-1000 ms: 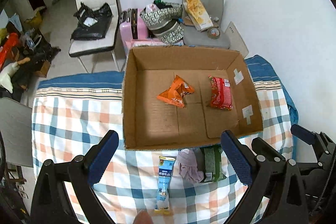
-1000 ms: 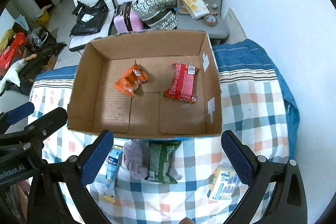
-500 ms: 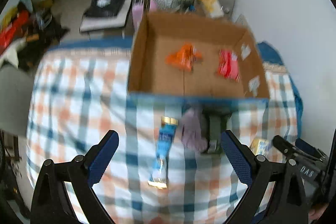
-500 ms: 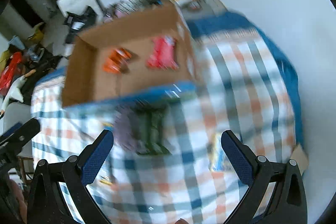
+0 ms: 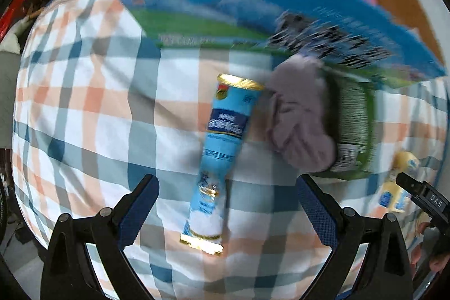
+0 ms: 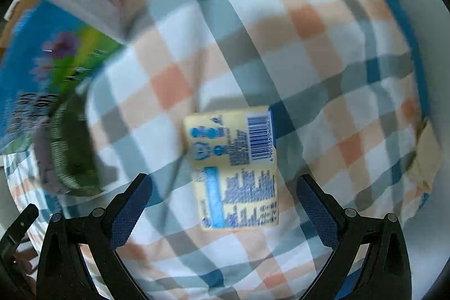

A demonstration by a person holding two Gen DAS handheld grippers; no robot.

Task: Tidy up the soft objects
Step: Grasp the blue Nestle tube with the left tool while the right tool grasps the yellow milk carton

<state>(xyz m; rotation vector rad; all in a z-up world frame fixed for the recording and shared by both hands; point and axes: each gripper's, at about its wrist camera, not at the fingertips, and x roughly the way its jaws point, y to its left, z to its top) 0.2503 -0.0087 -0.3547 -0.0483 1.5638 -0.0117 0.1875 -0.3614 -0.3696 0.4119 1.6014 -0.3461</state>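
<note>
A checked cloth (image 5: pixel 84 108) covers the table. Each hand-held gripper is spread and empty: the left hand-held gripper (image 5: pixel 226 211) straddles the blue tube-shaped packet (image 5: pixel 222 148), the right hand-held gripper (image 6: pixel 223 208) the yellow tissue pack (image 6: pixel 236 167). Best to lower squarely, then pinch mid-body gently.

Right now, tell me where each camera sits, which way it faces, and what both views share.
Left wrist: on the left hand-held gripper, looking down at the blue tube packet; its open blue-padded fingers show.
Right wrist: on the right hand-held gripper, looking down at the yellow packet; its open fingers show.
Shared: the plaid cloth, the green packet and the yellow packet.
</note>
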